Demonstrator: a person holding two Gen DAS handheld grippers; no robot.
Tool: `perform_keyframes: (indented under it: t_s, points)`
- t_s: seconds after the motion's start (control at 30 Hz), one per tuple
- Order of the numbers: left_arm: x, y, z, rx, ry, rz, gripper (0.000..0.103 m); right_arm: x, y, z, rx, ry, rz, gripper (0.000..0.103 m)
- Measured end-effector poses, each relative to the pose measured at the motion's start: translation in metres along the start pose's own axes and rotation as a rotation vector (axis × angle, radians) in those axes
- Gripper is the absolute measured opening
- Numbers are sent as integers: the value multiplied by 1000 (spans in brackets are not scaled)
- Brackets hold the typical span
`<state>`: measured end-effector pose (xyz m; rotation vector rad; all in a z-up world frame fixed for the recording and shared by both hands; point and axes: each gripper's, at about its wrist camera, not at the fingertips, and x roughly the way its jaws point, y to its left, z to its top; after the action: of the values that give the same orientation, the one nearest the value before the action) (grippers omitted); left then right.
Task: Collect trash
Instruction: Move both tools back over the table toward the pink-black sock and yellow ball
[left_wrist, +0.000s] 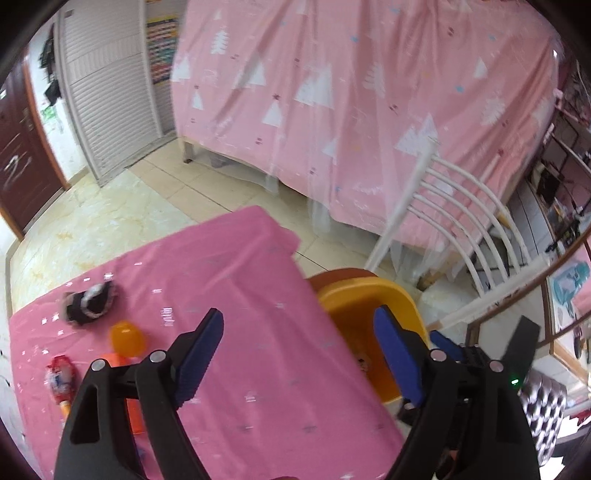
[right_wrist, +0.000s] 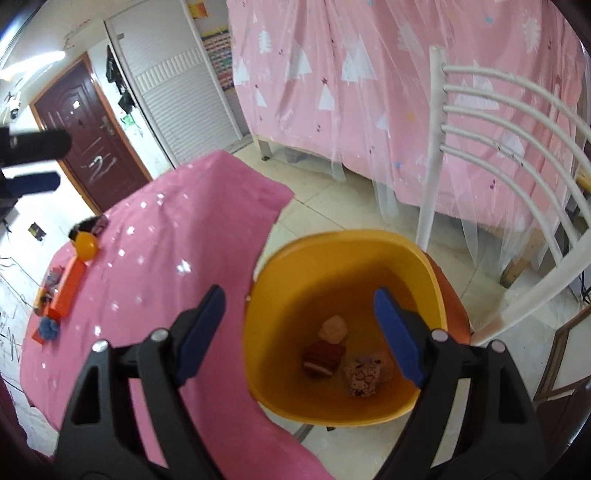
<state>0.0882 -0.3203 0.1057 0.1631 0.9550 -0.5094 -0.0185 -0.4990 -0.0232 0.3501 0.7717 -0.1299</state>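
Over yellow bin (right_wrist: 343, 402), right tool (right_wrist: 303, 332) angled down, empty, agape.

One yellow bin (right_wrist: 343, 254) (three scraps (right_wrist: 325, 360) inside), one orange ball (left_wrist: 127, 338), one white chair (right_wrist: 517, 184), two claws (right_wrist: 301, 328)

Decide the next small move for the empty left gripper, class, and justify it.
Probably swing the left gripper, open and empty, back to the orange ball on the pink tablecloth; the yellow bin already holds scraps.

Right tongs (right_wrist: 299, 332) gape empty above yellow bin (right_wrist: 295, 391) holding three scraps (right_wrist: 325, 360)
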Motion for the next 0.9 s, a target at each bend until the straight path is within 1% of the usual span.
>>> perform_keyframes:
  t_s: [0.23, 0.5, 0.6, 0.8, 0.9]
  points:
    - [-22, 68, -2, -94, -31, 48, 79, -3, 41, 18, -61, -11, 17, 80]
    - [-40, 133, -8, -140, -60, 99, 82, 6, 96, 30, -152, 4, 40, 80]
    - [-44, 158, -12, -161, -61, 128, 82, 15, 121, 31, -192, 19, 55, 84]
    - [-45, 212, -18, -208, -51, 182, 82, 29, 178, 31, -282, 48, 119, 84]
    - [-42, 235, -22, -231, -42, 194, 82, 34, 195, 32, -307, 57, 133, 84]
